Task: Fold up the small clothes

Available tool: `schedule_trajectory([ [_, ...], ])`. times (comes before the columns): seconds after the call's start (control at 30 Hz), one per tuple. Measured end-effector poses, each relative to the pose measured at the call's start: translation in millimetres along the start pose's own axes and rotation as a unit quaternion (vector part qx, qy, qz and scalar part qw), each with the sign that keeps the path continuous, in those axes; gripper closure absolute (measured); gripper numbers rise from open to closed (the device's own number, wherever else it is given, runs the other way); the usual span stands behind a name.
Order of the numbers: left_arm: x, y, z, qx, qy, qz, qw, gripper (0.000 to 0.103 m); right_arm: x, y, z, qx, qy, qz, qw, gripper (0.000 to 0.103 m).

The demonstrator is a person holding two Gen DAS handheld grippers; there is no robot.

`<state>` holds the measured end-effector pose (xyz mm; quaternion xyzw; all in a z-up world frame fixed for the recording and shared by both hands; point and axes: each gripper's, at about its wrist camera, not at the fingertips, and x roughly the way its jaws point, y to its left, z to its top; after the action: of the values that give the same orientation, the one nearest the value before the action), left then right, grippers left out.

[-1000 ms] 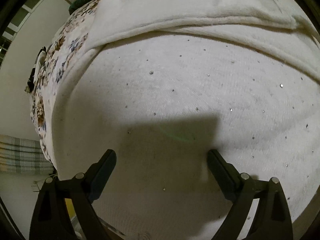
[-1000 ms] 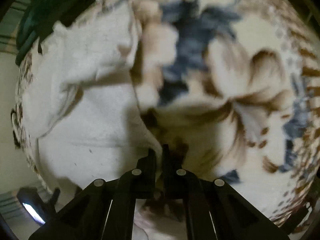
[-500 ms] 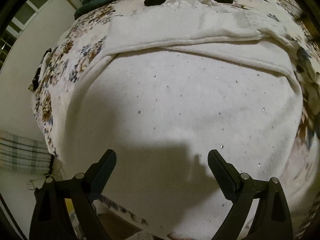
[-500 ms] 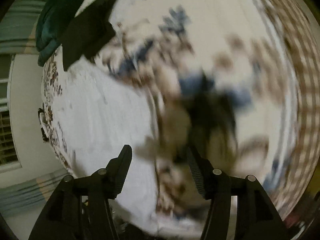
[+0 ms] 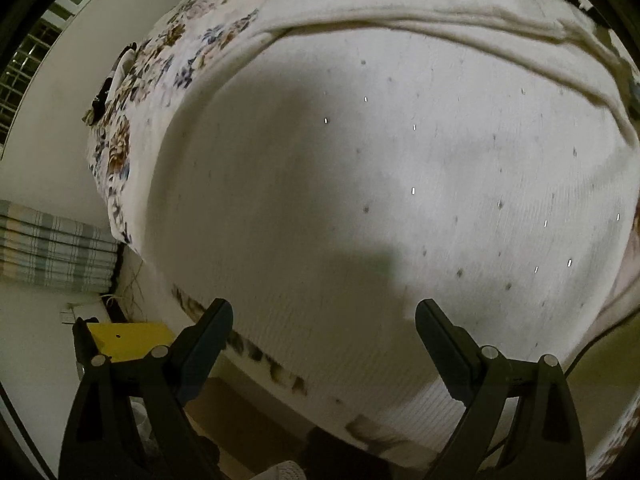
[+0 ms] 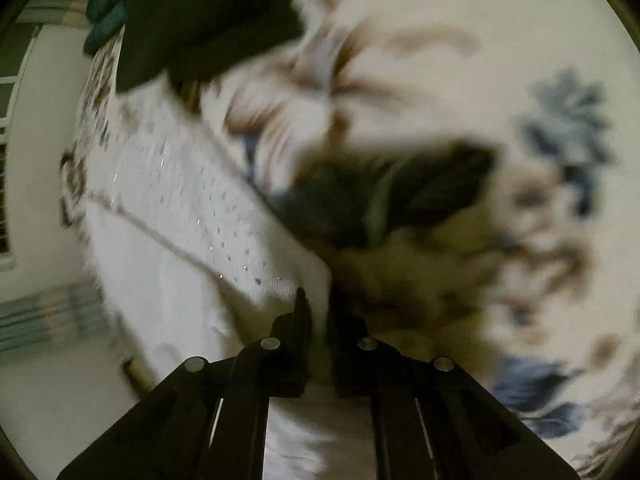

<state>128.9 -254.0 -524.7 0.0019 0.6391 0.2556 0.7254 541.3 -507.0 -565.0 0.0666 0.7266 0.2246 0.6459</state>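
A white knit sweater (image 5: 380, 160) with tiny sequins lies spread on the floral bedspread (image 5: 132, 120), one folded band across its far side. My left gripper (image 5: 323, 306) hangs open above the sweater's near hem at the bed's edge, with nothing between its fingers. In the blurred right wrist view the same sweater (image 6: 180, 200) lies at the left. My right gripper (image 6: 319, 296) has its jaws closing to a thin slit, with a white edge of the sweater pinched between them.
A black garment (image 6: 200, 20) and a teal one (image 6: 104, 12) lie at the far end of the bed. Below the bed's near edge are a yellow box (image 5: 128, 338) and a striped cloth (image 5: 52, 252) by the wall.
The left gripper drew back toward the bed's near edge, still open, bringing the floor and yellow box into view. The right gripper opened, swept across the bedspread, and shut on the sweater's edge.
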Motion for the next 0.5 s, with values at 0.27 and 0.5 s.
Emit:
schedule_trajectory([
  [0.27, -10, -9, -18, 0.050, -0.009, -0.013, 0.9986, 0.009, -16, -34, -4, 0.043, -0.023, -0.041, 0.998, 0.098],
  [0.5, -23, -41, -37, 0.105, -0.019, -0.069, 0.9919, 0.009, -20, -43, -1, 0.069, 0.009, 0.025, 0.997, 0.060],
])
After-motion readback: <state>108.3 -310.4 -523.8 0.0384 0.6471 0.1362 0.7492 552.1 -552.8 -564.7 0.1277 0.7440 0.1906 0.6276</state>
